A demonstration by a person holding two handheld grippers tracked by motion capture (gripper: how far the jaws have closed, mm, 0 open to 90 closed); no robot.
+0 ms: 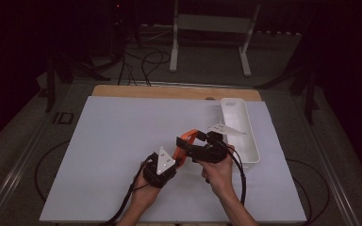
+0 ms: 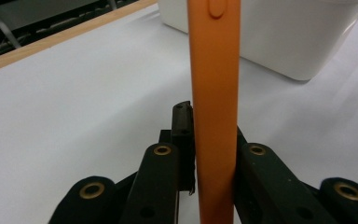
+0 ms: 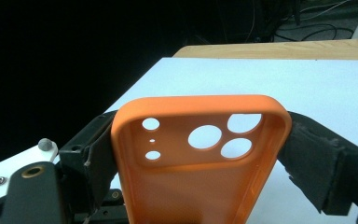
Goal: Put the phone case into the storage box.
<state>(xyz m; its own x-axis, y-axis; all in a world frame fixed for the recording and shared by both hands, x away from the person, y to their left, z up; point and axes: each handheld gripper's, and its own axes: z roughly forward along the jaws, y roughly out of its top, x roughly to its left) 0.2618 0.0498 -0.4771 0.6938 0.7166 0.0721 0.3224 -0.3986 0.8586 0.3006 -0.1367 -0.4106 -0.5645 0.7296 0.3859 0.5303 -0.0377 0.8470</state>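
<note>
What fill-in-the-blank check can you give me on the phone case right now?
1. The phone case is coloured ____.
2. The left gripper is shut on the case's thin ____.
3. The right gripper clamps the case across its ____.
4. The white bin on the table holds ____.

Missing words: orange; edge; width; nothing

Cut-off and hidden parts of the orange phone case

In the left gripper view the orange phone case (image 2: 213,112) shows edge-on, running off the top and bottom edges of the frame, its faces unseen. In the right gripper view its lower part leaves the bottom edge. In the high view, centre, the right gripper (image 1: 202,148) covers most of it; its cut-outs are too small to tell.
</note>
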